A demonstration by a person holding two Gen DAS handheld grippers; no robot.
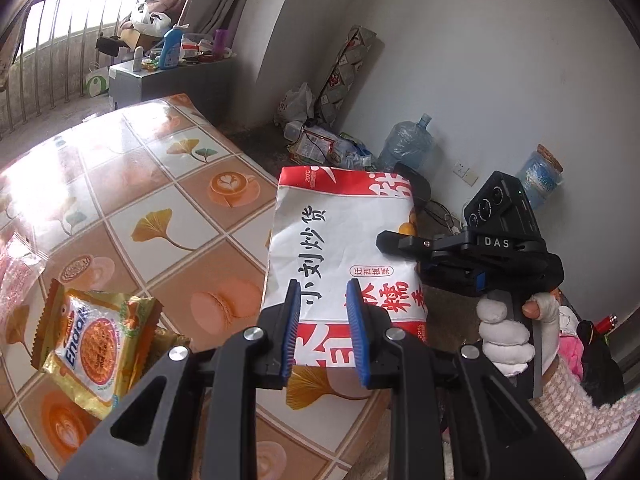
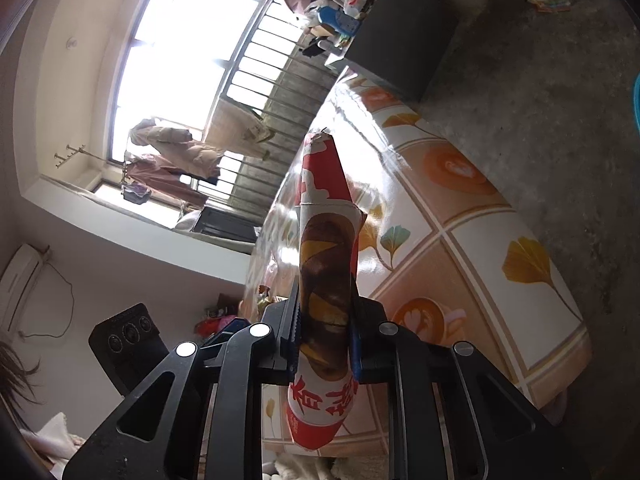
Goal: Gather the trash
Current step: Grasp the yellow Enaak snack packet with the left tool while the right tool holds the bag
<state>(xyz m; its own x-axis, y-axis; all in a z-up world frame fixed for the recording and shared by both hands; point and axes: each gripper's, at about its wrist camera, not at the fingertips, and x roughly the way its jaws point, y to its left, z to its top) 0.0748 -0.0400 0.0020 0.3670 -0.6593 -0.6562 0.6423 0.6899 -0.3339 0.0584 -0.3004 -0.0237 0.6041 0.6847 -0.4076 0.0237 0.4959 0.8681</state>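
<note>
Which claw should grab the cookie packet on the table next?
Left. The left claw is open and holds nothing, with the cookie packet near it on the table. The right claw is shut on the red-and-white bag.

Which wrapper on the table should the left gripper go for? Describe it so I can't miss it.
Start at the table with its ginkgo-and-coffee cloth and look to its near left part. There lies the biscuit wrapper, gold-edged with a round biscuit pictured. Unlike the red-and-white bag, no gripper holds it.
</note>
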